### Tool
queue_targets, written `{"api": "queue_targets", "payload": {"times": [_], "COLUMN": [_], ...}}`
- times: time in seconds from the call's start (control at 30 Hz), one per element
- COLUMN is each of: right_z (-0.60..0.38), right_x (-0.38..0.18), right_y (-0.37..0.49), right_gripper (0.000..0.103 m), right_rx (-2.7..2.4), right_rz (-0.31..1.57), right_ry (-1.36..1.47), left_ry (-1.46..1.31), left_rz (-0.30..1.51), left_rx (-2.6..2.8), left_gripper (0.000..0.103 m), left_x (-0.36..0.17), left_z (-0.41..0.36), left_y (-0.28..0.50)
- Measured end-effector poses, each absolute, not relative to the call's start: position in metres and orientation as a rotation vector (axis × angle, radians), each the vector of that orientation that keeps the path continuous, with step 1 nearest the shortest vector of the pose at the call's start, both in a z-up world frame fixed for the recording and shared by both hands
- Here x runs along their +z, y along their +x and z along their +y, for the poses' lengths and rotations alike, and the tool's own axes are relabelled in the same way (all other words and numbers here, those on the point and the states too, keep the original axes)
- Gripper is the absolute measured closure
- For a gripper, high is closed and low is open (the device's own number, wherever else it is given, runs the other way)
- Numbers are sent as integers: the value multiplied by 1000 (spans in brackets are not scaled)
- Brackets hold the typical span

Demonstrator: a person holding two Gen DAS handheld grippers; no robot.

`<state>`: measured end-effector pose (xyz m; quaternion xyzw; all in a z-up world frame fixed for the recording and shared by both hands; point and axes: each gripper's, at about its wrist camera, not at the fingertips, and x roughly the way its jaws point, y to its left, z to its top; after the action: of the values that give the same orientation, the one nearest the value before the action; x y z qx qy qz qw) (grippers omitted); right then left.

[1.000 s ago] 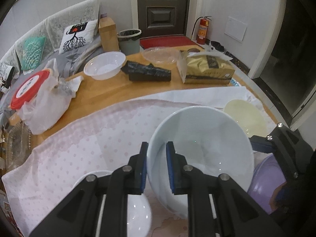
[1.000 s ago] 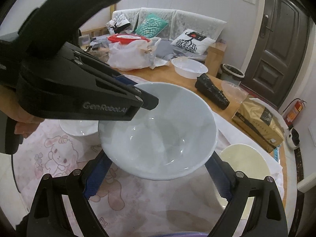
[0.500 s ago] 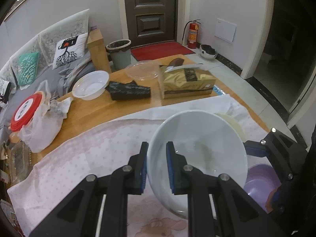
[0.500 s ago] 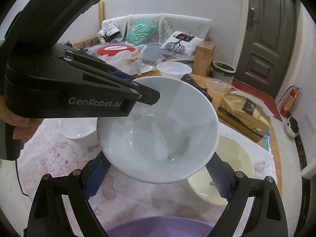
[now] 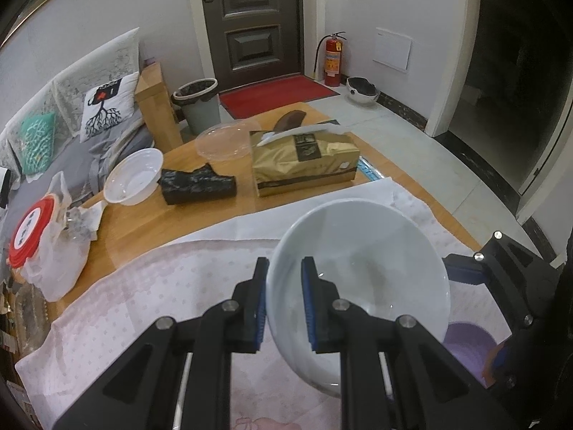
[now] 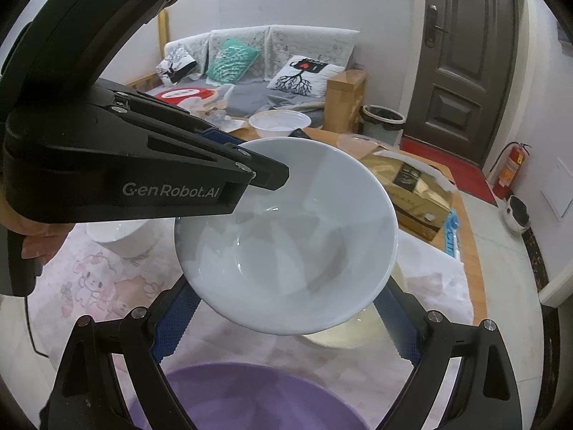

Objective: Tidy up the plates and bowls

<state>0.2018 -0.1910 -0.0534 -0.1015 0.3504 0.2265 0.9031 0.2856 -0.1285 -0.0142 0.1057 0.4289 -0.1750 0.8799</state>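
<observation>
A white ceramic bowl (image 5: 361,272) hangs tilted above the pink cloth (image 5: 143,286). My left gripper (image 5: 284,276) is shut on its near rim, one pad inside and one outside. In the right wrist view the same bowl (image 6: 286,236) sits between the wide-spread blue pads of my right gripper (image 6: 286,297), which press its lower wall from both sides; their tips are hidden behind it. A purple basin (image 6: 250,401) lies directly below. A cream dish (image 6: 340,333) peeks out under the bowl. Another white bowl (image 6: 121,236) rests on the cloth at the left.
On the bare wood beyond the cloth stand a gold tissue box (image 5: 304,157), a black packet (image 5: 198,188), a white plastic bowl (image 5: 134,175), a clear lid (image 5: 224,141) and a bagged red-lidded tub (image 5: 32,229). The table edge (image 5: 412,182) drops off at the right.
Both grippers carried the bowl together up and toward the table's right end. The cream dish slipped out of the left view, and the purple basin came into the right view.
</observation>
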Motion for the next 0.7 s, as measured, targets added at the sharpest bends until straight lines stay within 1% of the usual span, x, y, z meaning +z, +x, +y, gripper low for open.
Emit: {"api": "queue_targets", "payload": {"times": [0.43, 0.7], "right_z": [-219, -225], "right_x": [-62, -73], "right_y": [212, 221], "right_gripper": [12, 12], "right_rx": [446, 448], "right_rz": [760, 789], "right_ry": [-170, -165], "left_ry": [247, 250], "left_rz": [913, 944], "left_rx": [-380, -378], "left_gripper": [88, 88], "left_x": [-28, -44], "left_z": [-160, -165], "left_y": [300, 311]}}
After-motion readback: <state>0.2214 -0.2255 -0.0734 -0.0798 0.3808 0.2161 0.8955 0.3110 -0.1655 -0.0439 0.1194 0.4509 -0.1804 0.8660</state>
